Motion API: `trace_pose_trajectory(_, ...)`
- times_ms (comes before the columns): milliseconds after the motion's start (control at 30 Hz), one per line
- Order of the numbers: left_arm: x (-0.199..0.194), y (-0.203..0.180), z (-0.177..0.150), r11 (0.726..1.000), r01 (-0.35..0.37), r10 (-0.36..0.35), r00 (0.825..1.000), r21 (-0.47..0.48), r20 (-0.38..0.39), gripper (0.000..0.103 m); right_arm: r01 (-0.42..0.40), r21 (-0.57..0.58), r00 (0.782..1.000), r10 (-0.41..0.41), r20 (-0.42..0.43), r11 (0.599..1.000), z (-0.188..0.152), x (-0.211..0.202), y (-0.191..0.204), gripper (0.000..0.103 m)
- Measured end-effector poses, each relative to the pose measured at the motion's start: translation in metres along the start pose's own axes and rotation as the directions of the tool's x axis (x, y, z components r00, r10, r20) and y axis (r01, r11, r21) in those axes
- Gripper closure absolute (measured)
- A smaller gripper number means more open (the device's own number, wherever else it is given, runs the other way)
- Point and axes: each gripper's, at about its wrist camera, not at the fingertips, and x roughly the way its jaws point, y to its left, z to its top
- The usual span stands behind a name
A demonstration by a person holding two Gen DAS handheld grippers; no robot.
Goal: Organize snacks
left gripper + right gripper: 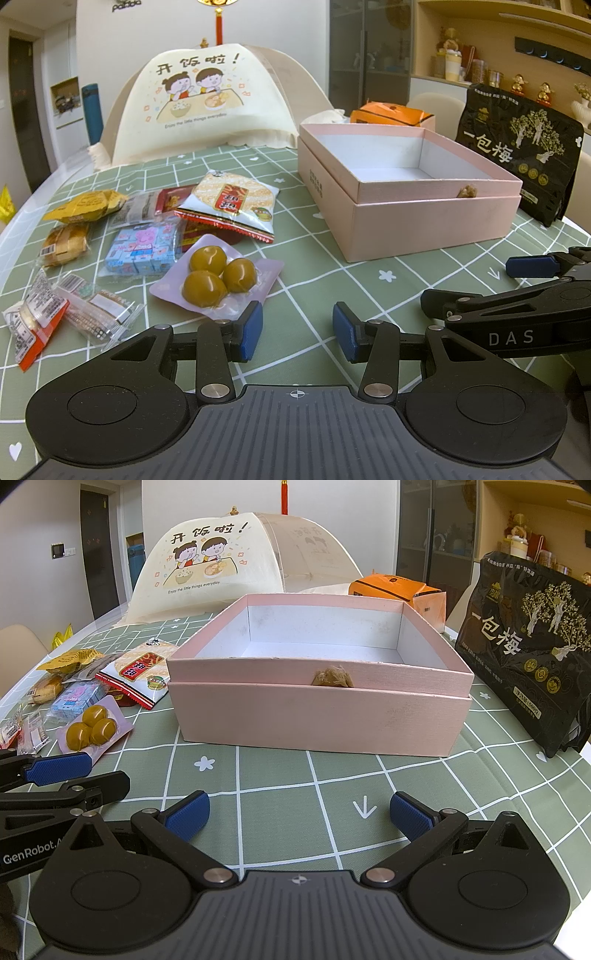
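Observation:
An empty pink box sits in its lid on the green checked tablecloth. Left of it lie loose snacks: a pack of three green plums, a rice cracker bag, a blue cartoon pack, yellow pastries and small wrapped sweets. My left gripper stands open over bare cloth, just in front of the plum pack. My right gripper is open too, in front of the box, holding nothing.
A black plum bag stands right of the box. An orange carton and a mesh food cover sit behind. The two grippers are close side by side.

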Motion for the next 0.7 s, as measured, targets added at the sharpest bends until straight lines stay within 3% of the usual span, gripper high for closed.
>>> trace_pose_trajectory(233, 0.001, 0.002, 0.000, 1.000, 0.002, -0.002, 1.000, -0.003, 0.000, 0.054, 0.000, 0.000, 1.000, 0.000, 0.000, 1.000, 0.000, 0.000, 0.000, 0.000)
trace_pose_trajectory(367, -0.005, 0.011, 0.001, 0.999, 0.041, -0.041, 0.999, -0.019, -0.027, 0.056, -0.001, 0.003, 1.000, 0.001, -0.006, 1.000, -0.001, 0.000, 0.000, 0.000)
trace_pose_trajectory(467, -0.014, 0.031, 0.012, 0.995, 0.068, -0.076, 0.992, -0.079, -0.100, 0.056, 0.001, 0.017, 0.993, 0.001, -0.115, 1.000, 0.006, -0.004, 0.000, 0.000)
trace_pose_trajectory(500, -0.020, 0.041, 0.016, 0.992, 0.057, -0.068, 0.992, -0.109, -0.103, 0.056, 0.019, 0.015, 0.991, -0.017, -0.134, 1.000, 0.005, -0.005, 0.001, 0.000)
trace_pose_trajectory(567, -0.037, 0.076, 0.024, 0.978, -0.039, 0.023, 0.996, -0.205, -0.081, 0.056, 0.013, 0.007, 0.988, -0.011, -0.156, 1.000, 0.005, -0.010, -0.001, 0.000)
trace_pose_trajectory(700, -0.050, 0.155, 0.035, 0.897, -0.208, 0.186, 0.978, -0.390, -0.094, 0.058, -0.014, -0.017, 0.979, 0.010, -0.201, 1.000, 0.014, -0.005, -0.002, 0.000)
